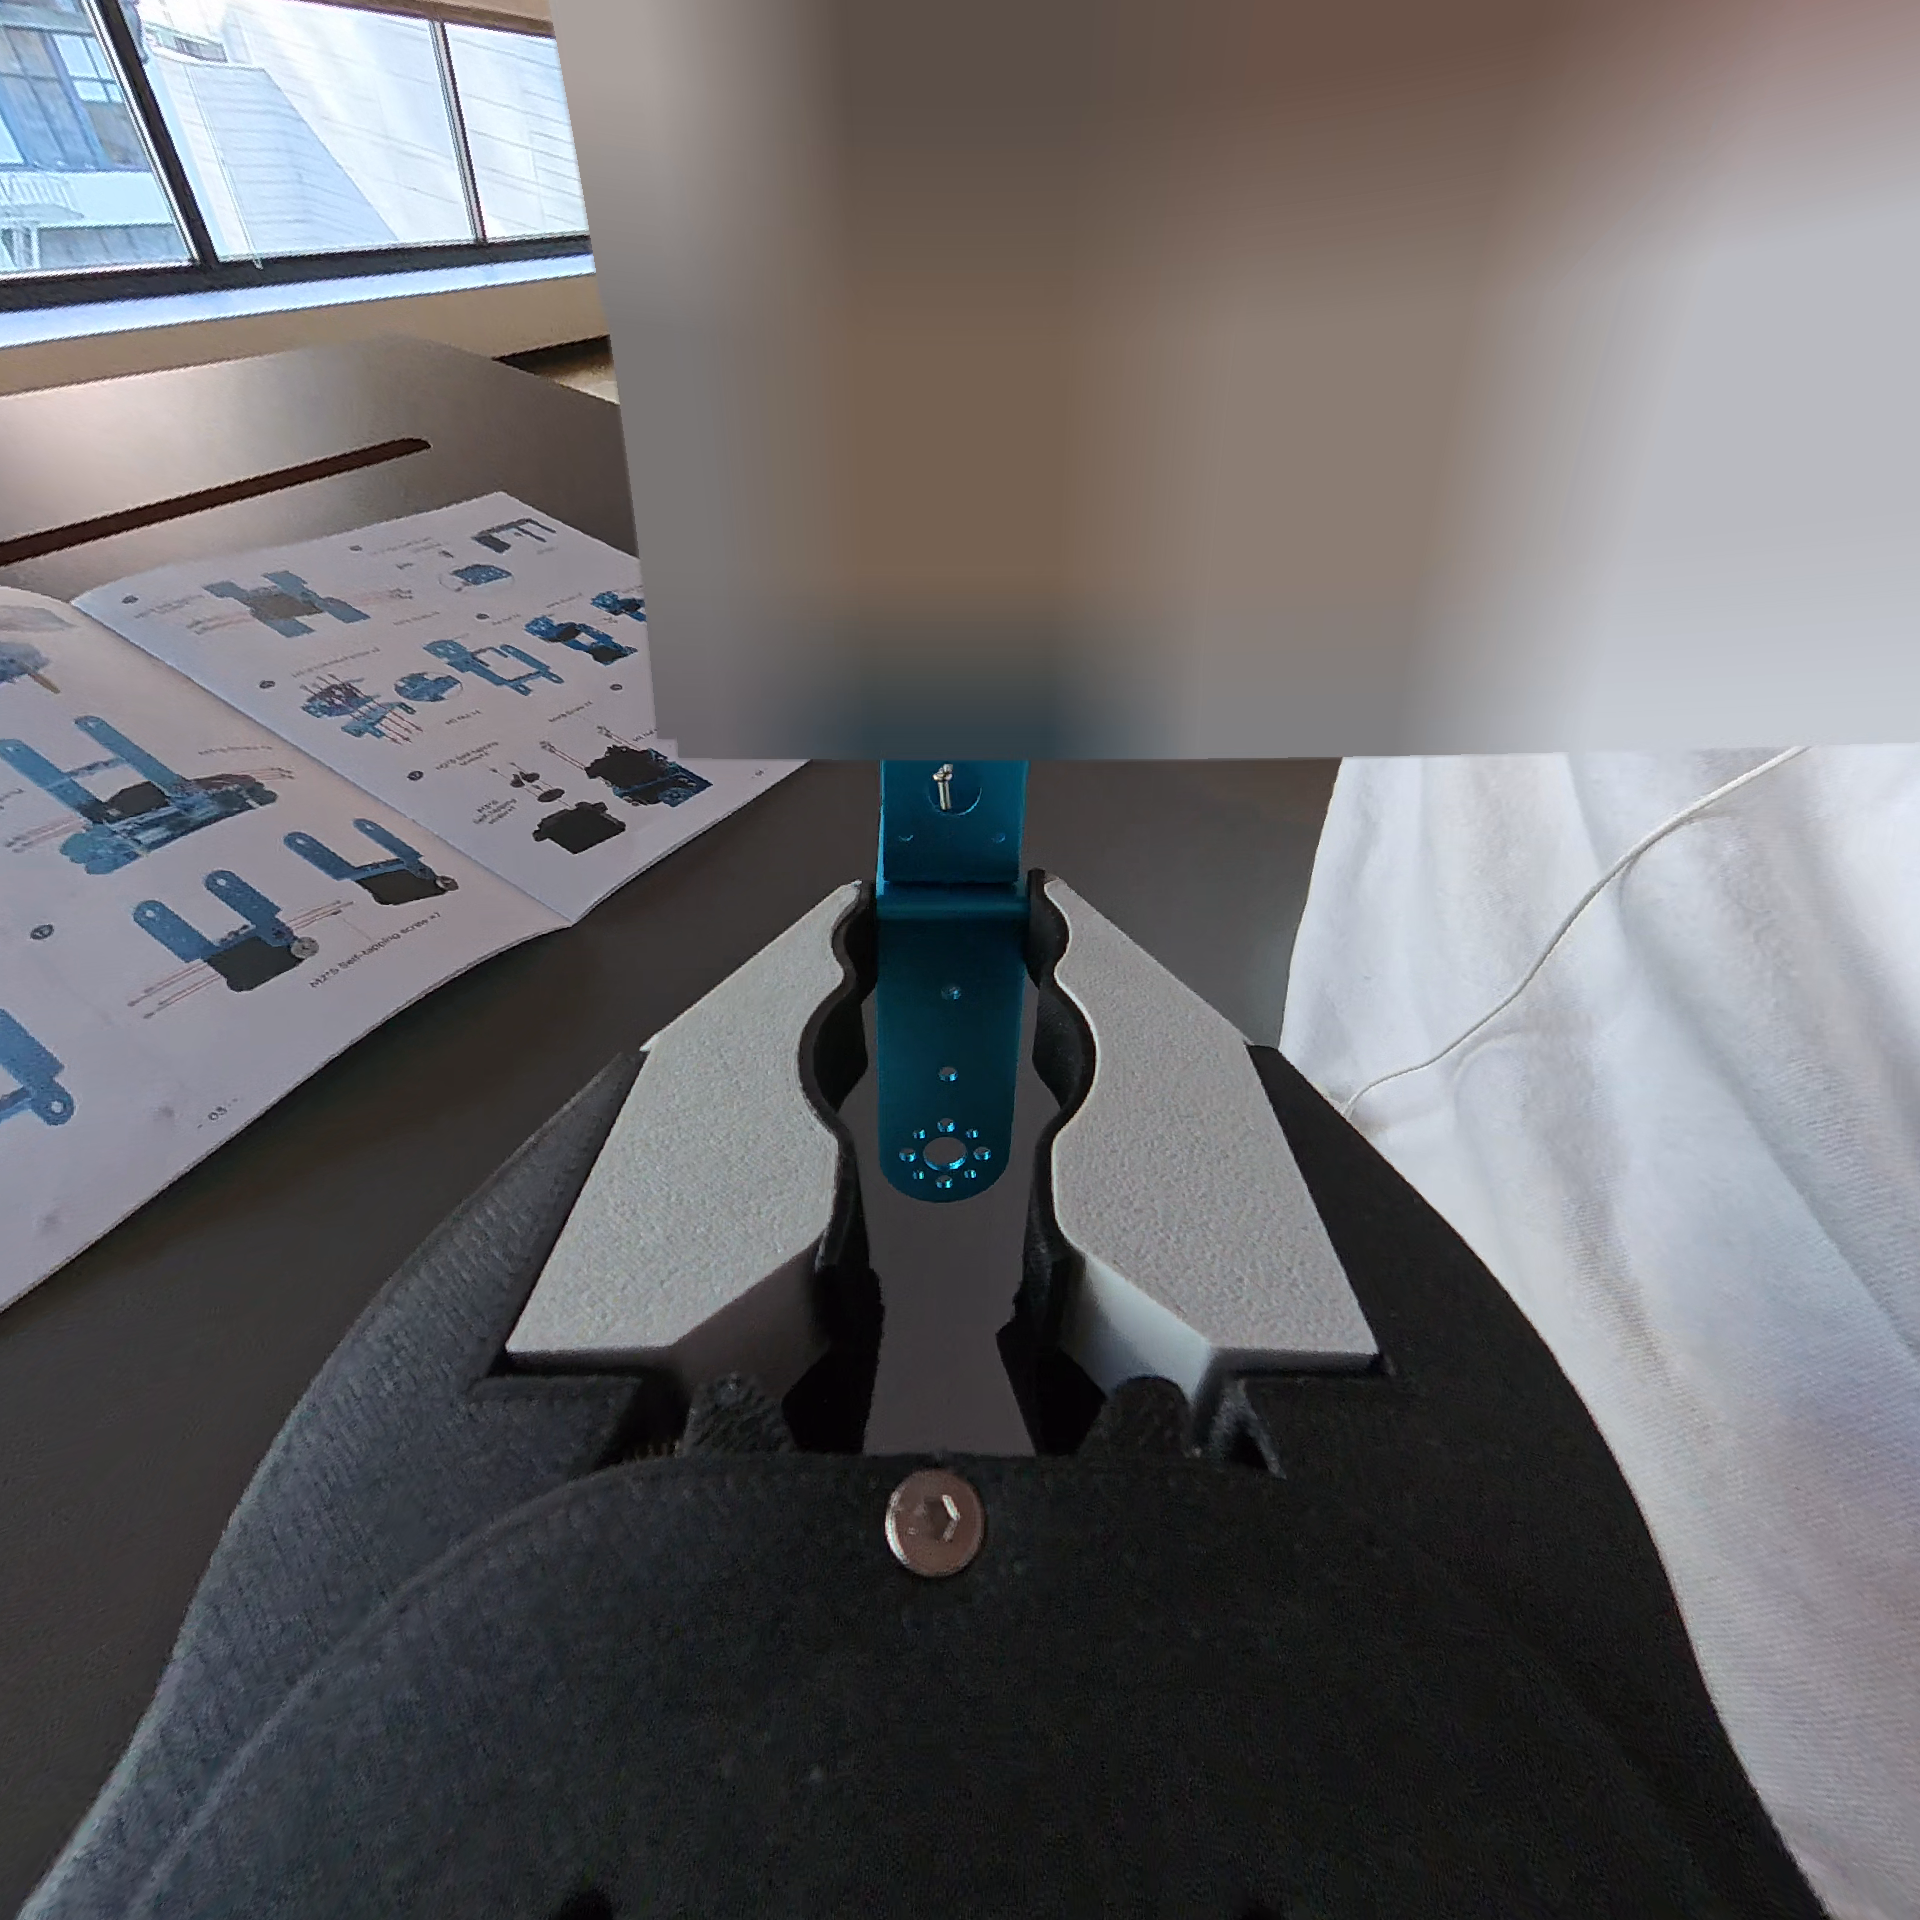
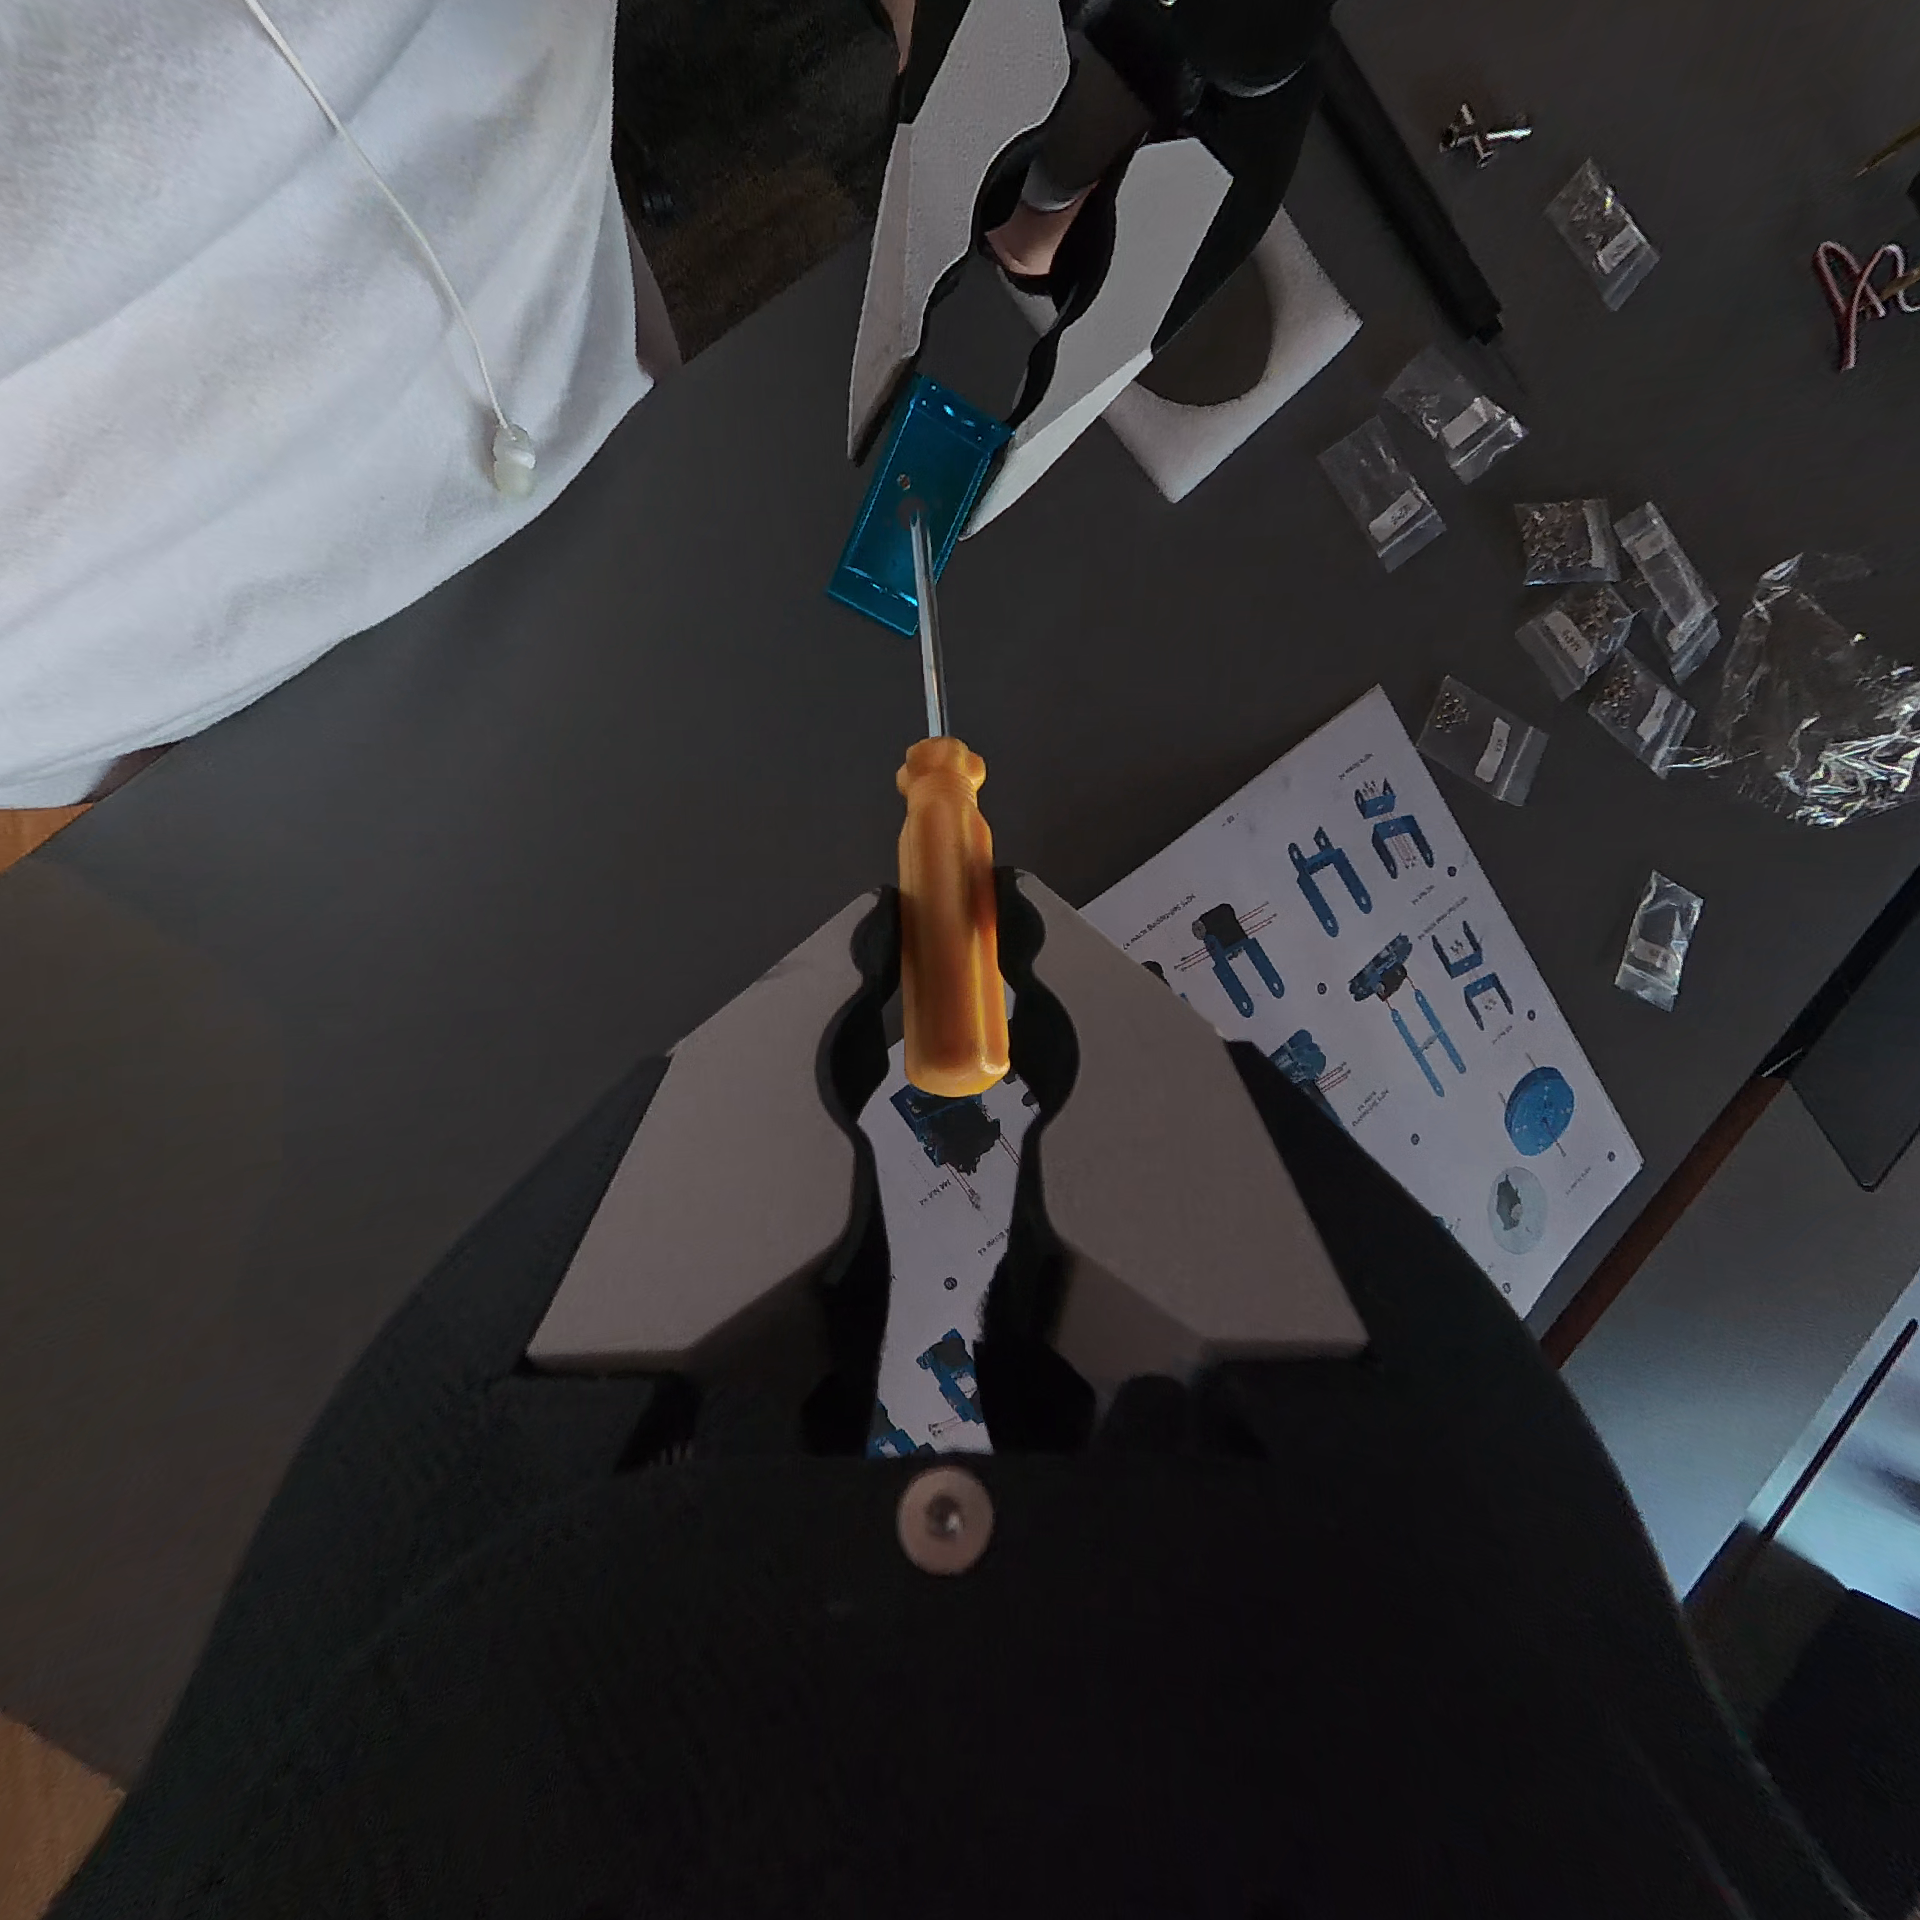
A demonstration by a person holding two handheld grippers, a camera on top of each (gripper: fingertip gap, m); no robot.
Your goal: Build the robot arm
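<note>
Left wrist view: left claw (image 1: 951,940) clenched on a blue metal bracket (image 1: 948,1049), held above the dark bench (image 1: 312,1299); a small screw (image 1: 943,781) sits in its upright flange.
Right wrist view: right claw (image 2: 951,935) grips an orange-handled screwdriver (image 2: 951,935); its tip touches the bracket's face at a hole.
Surroundings: open instruction booklet (image 2: 1382,966) near the bench's right edge; small parts bags (image 2: 1579,582) beyond it; white foam block (image 2: 1247,353) behind the left claw.

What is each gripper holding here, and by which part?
The left gripper clamps a blue metal bracket by its side edges near the bend. The right gripper grips an orange-handled screwdriver by its handle.
</note>
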